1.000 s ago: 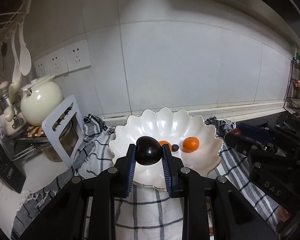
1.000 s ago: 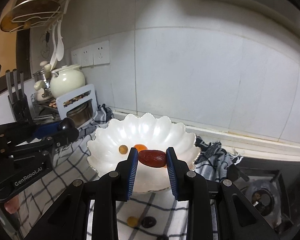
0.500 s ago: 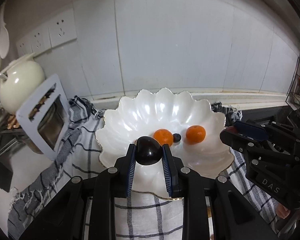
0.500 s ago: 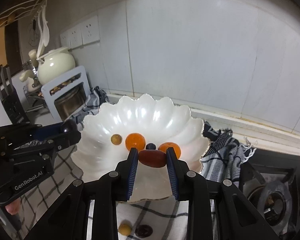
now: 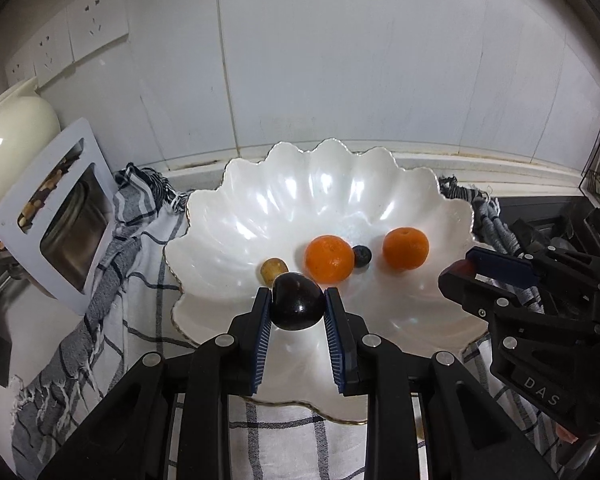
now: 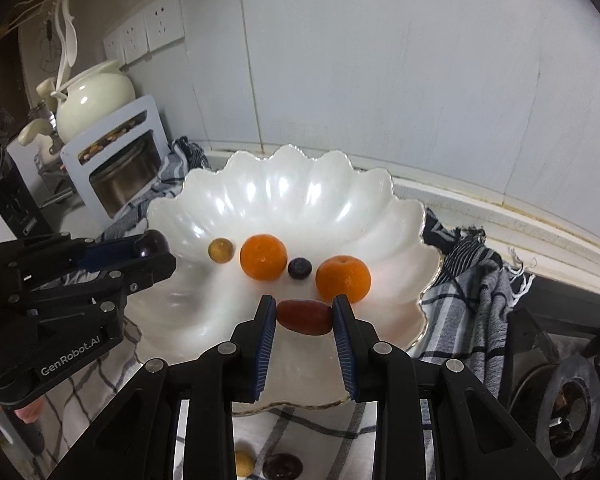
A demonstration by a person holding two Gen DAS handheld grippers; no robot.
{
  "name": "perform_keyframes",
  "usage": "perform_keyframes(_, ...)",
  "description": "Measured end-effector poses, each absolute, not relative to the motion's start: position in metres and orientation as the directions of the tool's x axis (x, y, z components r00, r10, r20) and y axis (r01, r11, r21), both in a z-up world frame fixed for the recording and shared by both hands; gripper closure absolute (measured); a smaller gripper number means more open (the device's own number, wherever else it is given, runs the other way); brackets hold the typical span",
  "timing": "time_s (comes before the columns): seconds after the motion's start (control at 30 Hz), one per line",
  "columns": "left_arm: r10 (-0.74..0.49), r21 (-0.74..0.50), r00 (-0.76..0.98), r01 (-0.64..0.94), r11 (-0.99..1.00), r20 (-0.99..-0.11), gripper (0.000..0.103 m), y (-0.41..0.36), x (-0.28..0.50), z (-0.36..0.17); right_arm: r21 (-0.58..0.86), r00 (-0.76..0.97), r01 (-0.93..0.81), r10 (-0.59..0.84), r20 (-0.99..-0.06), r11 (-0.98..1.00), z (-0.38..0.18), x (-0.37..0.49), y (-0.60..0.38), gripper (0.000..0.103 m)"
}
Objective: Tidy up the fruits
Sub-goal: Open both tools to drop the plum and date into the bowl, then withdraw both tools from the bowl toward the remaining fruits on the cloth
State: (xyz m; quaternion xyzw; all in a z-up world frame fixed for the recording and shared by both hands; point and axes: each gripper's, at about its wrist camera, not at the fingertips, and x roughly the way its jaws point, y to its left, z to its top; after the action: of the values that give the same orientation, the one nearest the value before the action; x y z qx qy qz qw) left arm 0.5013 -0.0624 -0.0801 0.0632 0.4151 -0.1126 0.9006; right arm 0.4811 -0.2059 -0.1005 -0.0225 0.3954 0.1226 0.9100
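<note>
Left wrist view has the left gripper clamped on a dark plum over the white bowl (right gripper pinching a red date), so next comes lowering and letting go.

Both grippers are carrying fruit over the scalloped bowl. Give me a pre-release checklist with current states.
1. Left gripper clamps the dark plum: ok.
2. Right gripper clamps the red date: ok.
3. Both fruits are over the white bowl, inside its rim: ok.
4. Bare bowl floor under each fruit: cannot tell.
5. Grippers apart from each other: ok.
6. Two fruits on the checked cloth remain to be collected: not ok.
</note>
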Motion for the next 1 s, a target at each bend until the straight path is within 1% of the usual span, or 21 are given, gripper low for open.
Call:
perform_keyframes(0.03, -0.154, 0.017, 0.624, 0.259, 0.966, -0.766, 0.075, -0.062, 0.502, -0.081, 0.051, 0.653, -0.240, 0.200, -0.730, 0.969, -0.102, 0.482, -0.205, 0.072)
perform_keyframes(0.07, -0.157, 0.013, 0.620, 0.261, 0.965, -0.768, 0.069, -0.062, 0.502, -0.082, 0.051, 0.649, -0.242, 0.200, -0.734, 0.969, -0.103, 0.482, -0.205, 0.071)
perform_keyframes(0.1, -0.155, 0.014, 0.621, 0.258, 0.966, -0.768, 0.065, -0.062, 0.501, -0.082, 0.055, 0.644, -0.242, 0.202, -0.738, 0.969, -0.105, 0.482, -0.205, 0.067)
perform_keyframes(0.13, -0.152, 0.016, 0.624, 0.256, 0.966, -0.766, 0.060, -0.062, 0.501, -0.082, 0.058, 0.640, -0.241, 0.203, -0.741, 0.969, -0.105, 0.483, -0.206, 0.060)
perform_keyframes(0.2, -0.143, 0.028, 0.632, 0.253, 0.967, -0.761, 0.057, -0.061, 0.499, -0.080, 0.057, 0.645, -0.234, 0.198, -0.738, 0.971, -0.105, 0.481, -0.206, 0.054)
perform_keyframes(0.3, -0.120, 0.050, 0.647, 0.238, 0.970, -0.753, 0.054, -0.059, 0.495, -0.076, 0.038, 0.662, -0.221, 0.178, -0.728, 0.975, -0.102, 0.477, -0.207, 0.054)
perform_keyframes(0.37, -0.105, 0.066, 0.661, 0.229, 0.971, -0.743, 0.048, -0.057, 0.489, -0.072, 0.037, 0.677, -0.209, 0.172, -0.715, 0.977, -0.097, 0.471, -0.210, 0.054)
perform_keyframes(0.57, -0.065, 0.129, 0.729, 0.207, 0.970, -0.681, 0.036, -0.054, 0.462, -0.051, 0.027, 0.722, -0.192, 0.160, -0.673, 0.981, -0.079, 0.448, -0.215, 0.054)
perform_keyframes(0.73, -0.071, 0.150, 0.775, 0.209, 0.966, -0.628, 0.028, -0.052, 0.436, -0.031, 0.012, 0.760, -0.193, 0.157, -0.631, 0.981, -0.061, 0.424, -0.213, 0.054)
perform_keyframes(0.87, -0.071, 0.149, 0.794, 0.200, 0.968, -0.603, 0.022, -0.048, 0.418, -0.018, 0.012, 0.788, -0.193, 0.162, -0.593, 0.981, -0.045, 0.404, -0.214, 0.054)
perform_keyframes(1.0, -0.095, 0.114, 0.806, 0.198, 0.974, -0.584, 0.019, -0.041, 0.399, -0.008, 0.011, 0.813, -0.184, 0.158, -0.560, 0.983, -0.032, 0.386, -0.216, 0.054)
